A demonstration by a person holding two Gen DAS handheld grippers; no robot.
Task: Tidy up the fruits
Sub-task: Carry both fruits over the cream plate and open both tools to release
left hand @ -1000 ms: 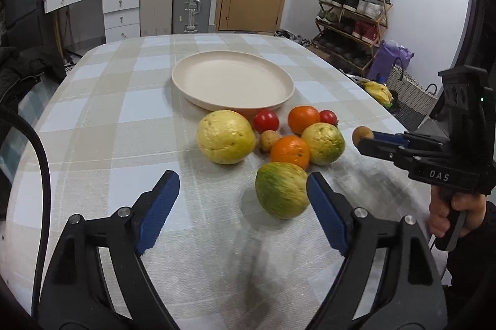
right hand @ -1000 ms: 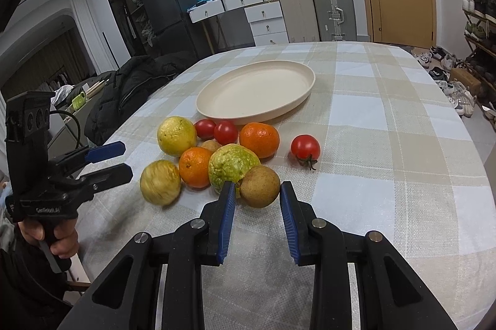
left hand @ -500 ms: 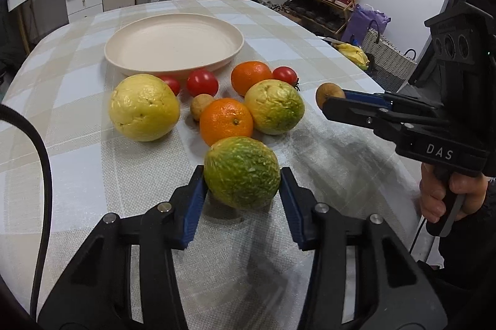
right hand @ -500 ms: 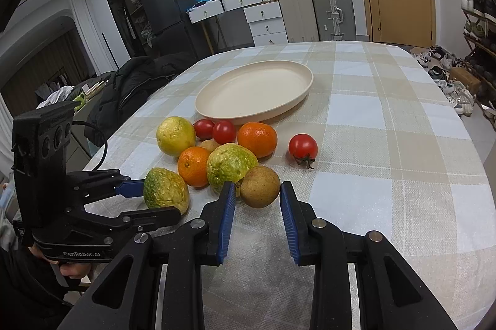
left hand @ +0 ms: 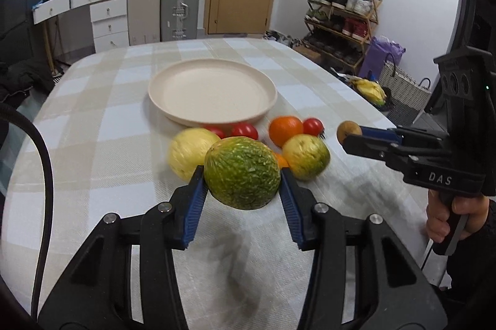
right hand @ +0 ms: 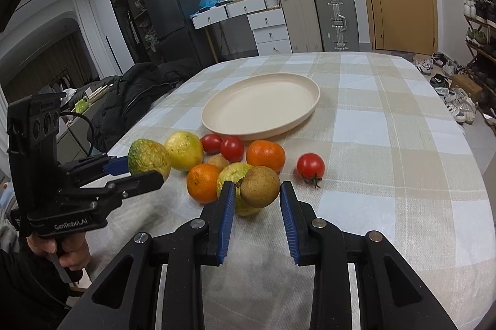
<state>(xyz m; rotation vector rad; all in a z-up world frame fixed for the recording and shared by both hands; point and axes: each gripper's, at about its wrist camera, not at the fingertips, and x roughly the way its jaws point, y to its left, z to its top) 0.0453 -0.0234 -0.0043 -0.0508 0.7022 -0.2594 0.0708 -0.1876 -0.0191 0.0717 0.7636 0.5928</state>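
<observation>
My left gripper (left hand: 242, 190) is shut on a green mottled fruit (left hand: 242, 172) and holds it above the cloth; it also shows in the right wrist view (right hand: 148, 158). My right gripper (right hand: 255, 199) is shut on a small brown fruit (right hand: 259, 185), lifted off the table, also seen from the left wrist view (left hand: 348, 130). A cream plate (right hand: 263, 105) lies empty behind the fruit pile: a yellow fruit (right hand: 183, 150), two oranges (right hand: 265, 155), a yellow-green fruit (right hand: 231, 175) and red tomatoes (right hand: 310, 165).
The table has a beige and white checked cloth (right hand: 387, 125). A dark jacket (right hand: 133, 100) hangs at the table's left side. Suitcases, drawers and a shoe rack (left hand: 341, 7) stand along the walls beyond the table.
My left gripper closed on the green fruit and lifted it off the cloth. My right gripper, shut on the brown fruit, rose slightly.
</observation>
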